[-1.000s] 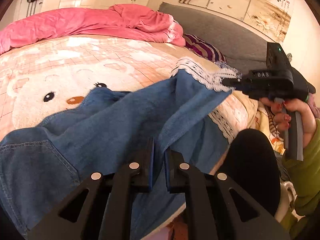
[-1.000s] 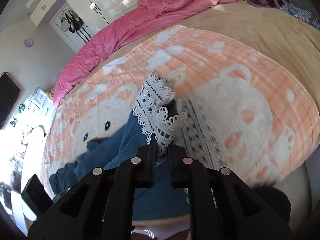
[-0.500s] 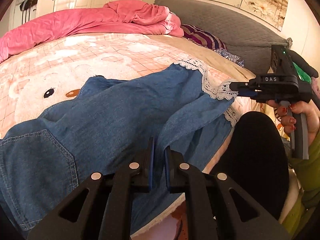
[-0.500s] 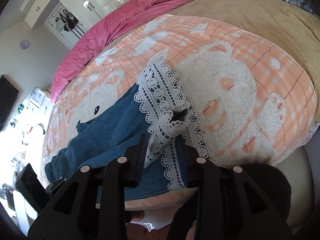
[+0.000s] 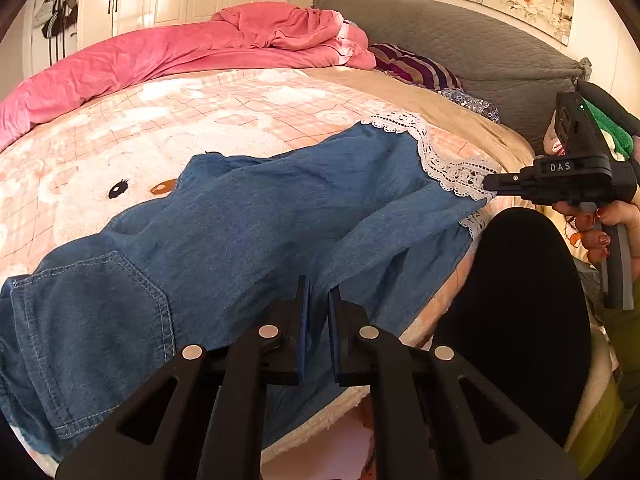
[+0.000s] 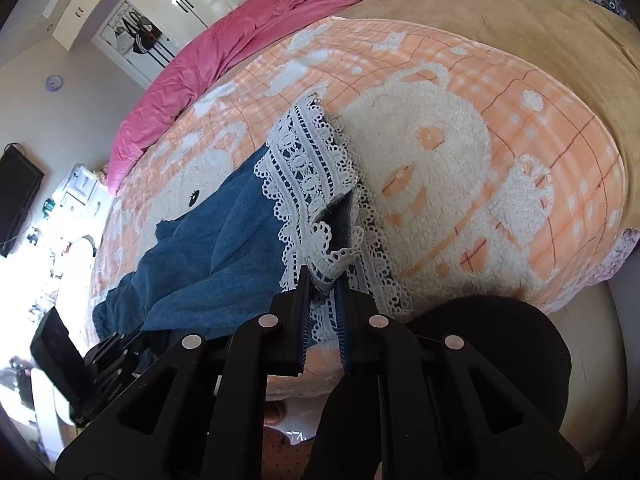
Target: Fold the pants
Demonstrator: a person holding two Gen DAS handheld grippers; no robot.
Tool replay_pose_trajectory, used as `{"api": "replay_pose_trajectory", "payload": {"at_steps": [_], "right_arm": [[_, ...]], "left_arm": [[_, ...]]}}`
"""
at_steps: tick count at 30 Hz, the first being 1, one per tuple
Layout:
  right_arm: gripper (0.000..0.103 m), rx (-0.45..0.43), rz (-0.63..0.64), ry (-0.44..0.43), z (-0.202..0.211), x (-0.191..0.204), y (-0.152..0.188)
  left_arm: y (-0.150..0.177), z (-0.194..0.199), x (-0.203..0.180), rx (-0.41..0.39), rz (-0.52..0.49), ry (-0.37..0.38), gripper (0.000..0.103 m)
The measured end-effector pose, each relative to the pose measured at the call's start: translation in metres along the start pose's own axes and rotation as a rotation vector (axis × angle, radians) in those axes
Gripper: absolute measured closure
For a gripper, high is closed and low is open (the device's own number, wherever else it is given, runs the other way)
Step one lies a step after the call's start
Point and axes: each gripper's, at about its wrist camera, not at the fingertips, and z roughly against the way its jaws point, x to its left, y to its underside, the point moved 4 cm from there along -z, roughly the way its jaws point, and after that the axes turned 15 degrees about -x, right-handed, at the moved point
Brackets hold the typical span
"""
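One pair of blue denim pants (image 5: 248, 232) with white lace hems (image 6: 308, 184), spread across the peach bear-print blanket (image 5: 168, 120) on the bed. Two grippers — left gripper (image 5: 318, 300) pinching denim at the near edge, right gripper (image 6: 322, 284) clamped on a lace hem.

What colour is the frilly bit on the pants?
White lace trim, clearest in the right wrist view.
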Motion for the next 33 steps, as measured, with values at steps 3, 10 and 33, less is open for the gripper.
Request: {"api": "replay_pose_trajectory", "payload": {"at_steps": [3, 10, 33], "right_arm": [[0.096, -0.004, 0.001, 0.01, 0.003, -0.002, 0.002], [0.074, -0.004, -0.001, 0.049, 0.005, -0.01, 0.002], [0.089, 0.103, 0.212, 0.115, -0.006, -0.002, 0.005]], "left_arm": [[0.001, 0.002, -0.001, 0.003, -0.012, 0.006, 0.095], [-0.001, 0.002, -0.006, -0.002, -0.043, 0.014, 0.094], [0.019, 0.011, -0.019, 0.055, -0.135, 0.012, 0.1]]}}
